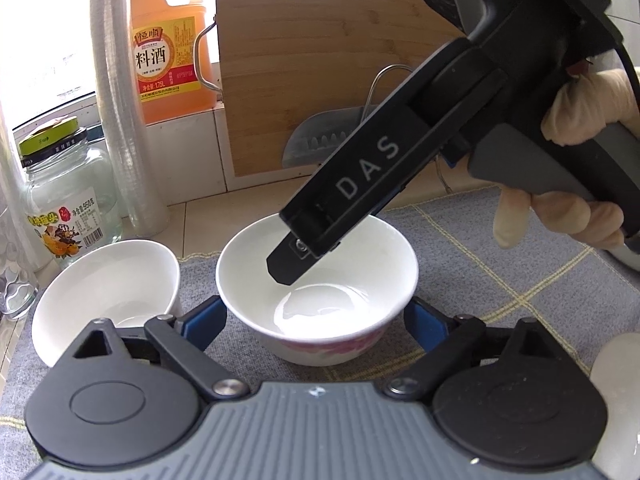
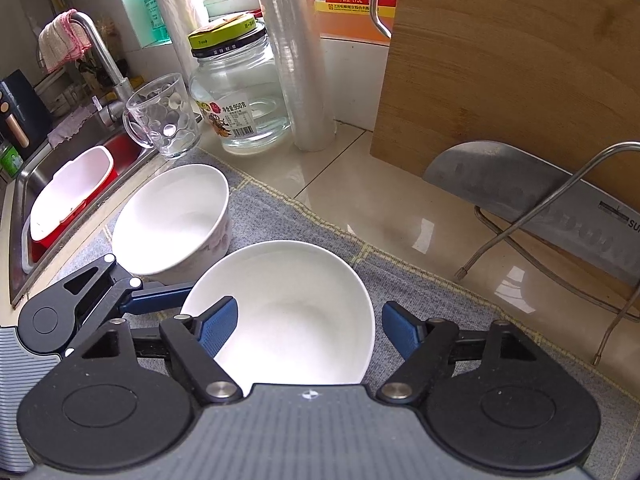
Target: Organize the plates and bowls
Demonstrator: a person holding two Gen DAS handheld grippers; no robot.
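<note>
glossy white ceramic bowl point(image 2: 288, 312) with pink floral band on grey woven mat point(image 2: 400, 280), just right of a second bowl point(image 2: 172, 220). left gripper point(image 1: 316, 324) spread wide around it, blue ribbed pads apart from the wall. right gripper point(image 2: 310, 330) straddling its right rim, one finger inside, one outside, not yet pinching.

I count two white bowls on my grey cloth: the near bowl point(image 2: 288, 312) and the far-left bowl point(image 2: 172, 220). Behind them stand one glass jar point(image 2: 236, 96), one glass mug point(image 2: 164, 116), one orange bottle point(image 1: 170, 48), one cutting board point(image 2: 520, 72) and one cleaver point(image 2: 540, 196).
</note>
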